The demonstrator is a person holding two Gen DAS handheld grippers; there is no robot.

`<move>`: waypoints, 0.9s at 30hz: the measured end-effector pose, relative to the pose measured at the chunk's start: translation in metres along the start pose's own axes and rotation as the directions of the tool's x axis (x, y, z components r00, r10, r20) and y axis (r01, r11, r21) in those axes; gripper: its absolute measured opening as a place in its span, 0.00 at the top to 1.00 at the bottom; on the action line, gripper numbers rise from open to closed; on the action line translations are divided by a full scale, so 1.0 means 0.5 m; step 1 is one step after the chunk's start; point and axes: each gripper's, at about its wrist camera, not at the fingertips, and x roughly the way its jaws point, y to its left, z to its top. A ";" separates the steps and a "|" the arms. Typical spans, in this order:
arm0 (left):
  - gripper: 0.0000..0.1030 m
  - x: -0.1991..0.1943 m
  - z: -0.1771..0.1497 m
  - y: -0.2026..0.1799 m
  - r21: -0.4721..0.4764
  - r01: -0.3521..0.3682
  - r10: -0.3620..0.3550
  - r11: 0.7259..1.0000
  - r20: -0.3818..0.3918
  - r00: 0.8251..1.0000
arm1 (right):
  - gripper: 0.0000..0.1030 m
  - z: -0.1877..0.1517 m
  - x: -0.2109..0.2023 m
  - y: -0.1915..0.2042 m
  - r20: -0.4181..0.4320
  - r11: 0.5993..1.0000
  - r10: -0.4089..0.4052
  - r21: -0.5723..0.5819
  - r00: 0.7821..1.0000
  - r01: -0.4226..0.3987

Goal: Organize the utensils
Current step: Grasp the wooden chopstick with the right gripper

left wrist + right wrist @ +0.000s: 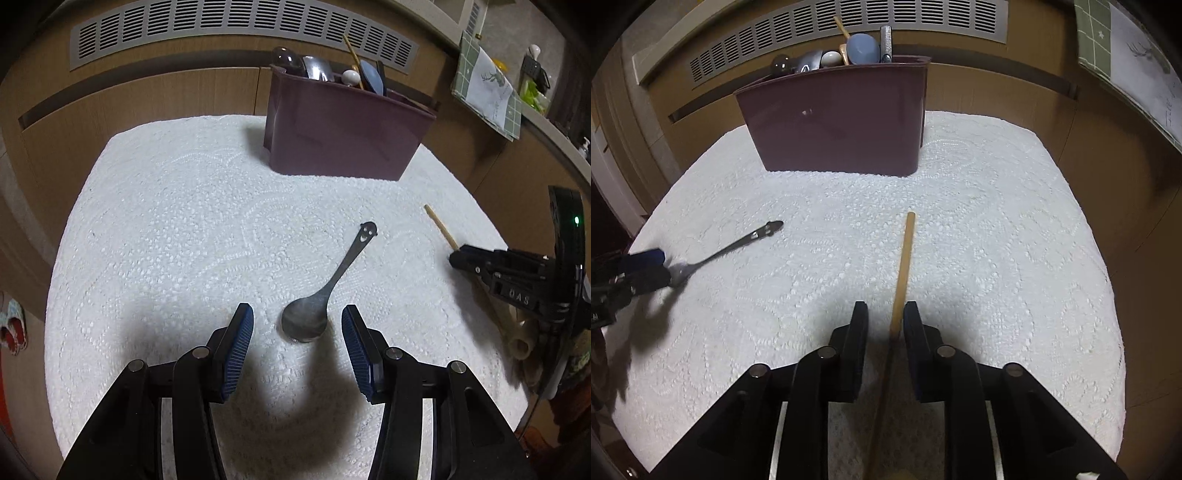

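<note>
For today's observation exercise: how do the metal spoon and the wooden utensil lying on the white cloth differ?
The metal spoon is grey and shiny with a smiley handle end; the wooden utensil is tan and matte. The spoon lies ahead of the left gripper, whose fingers are wide apart; the wooden handle runs between the right gripper. Both lie flat on the cloth.

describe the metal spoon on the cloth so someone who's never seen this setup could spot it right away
Start at the white textured cloth with the maroon utensil bin at its far edge. In front of the bin a grey metal spoon lies flat, bowl toward the left gripper, between its open fingers. Unlike the plain wooden utensil nearby, its handle ends in a cut-out smiley face.
</note>
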 end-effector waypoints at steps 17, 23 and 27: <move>0.51 0.043 0.079 -0.081 -0.128 0.193 -0.192 0.973 0.024 0.981 | 0.74 0.046 0.022 -0.019 0.048 0.995 0.082 0.058 0.995 -0.085; 0.51 0.163 0.149 -0.116 -0.078 0.123 -0.128 0.989 -0.055 0.990 | 0.74 0.022 -0.017 -0.039 0.092 0.996 0.058 0.065 0.994 -0.064; 0.51 0.164 0.148 -0.126 -0.053 0.189 -0.193 0.981 -0.076 0.978 | 0.74 0.020 -0.026 -0.059 0.103 0.995 0.048 0.088 0.994 -0.057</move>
